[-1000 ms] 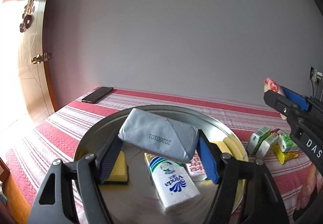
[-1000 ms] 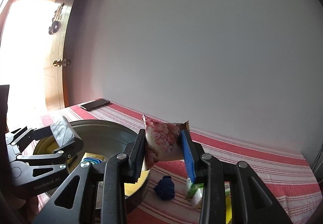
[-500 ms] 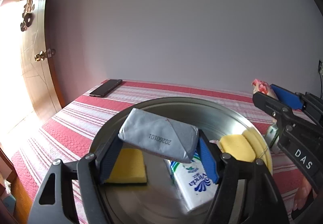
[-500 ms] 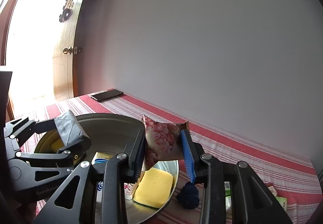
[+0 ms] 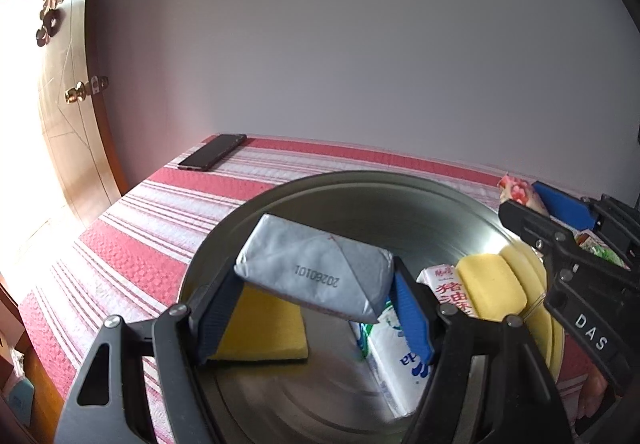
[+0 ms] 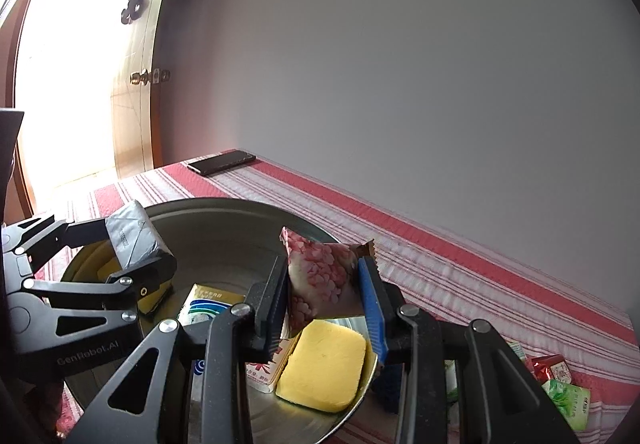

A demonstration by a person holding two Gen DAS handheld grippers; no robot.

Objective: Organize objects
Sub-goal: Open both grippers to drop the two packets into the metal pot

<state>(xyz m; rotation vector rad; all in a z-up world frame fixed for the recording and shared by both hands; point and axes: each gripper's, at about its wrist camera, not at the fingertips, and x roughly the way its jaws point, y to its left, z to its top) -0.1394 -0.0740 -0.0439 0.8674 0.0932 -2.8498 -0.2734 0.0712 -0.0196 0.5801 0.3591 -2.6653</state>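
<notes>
Left gripper pinches one silver packet, right gripper one pink pouch, over my metal basin holding two yellow sponges.

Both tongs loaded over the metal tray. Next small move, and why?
Probably lower the left tongs a little and release. They grip the silver foil packet above the metal tray, over a yellow sponge. The right tongs hold the pink floral packet near the rim and can follow.
</notes>
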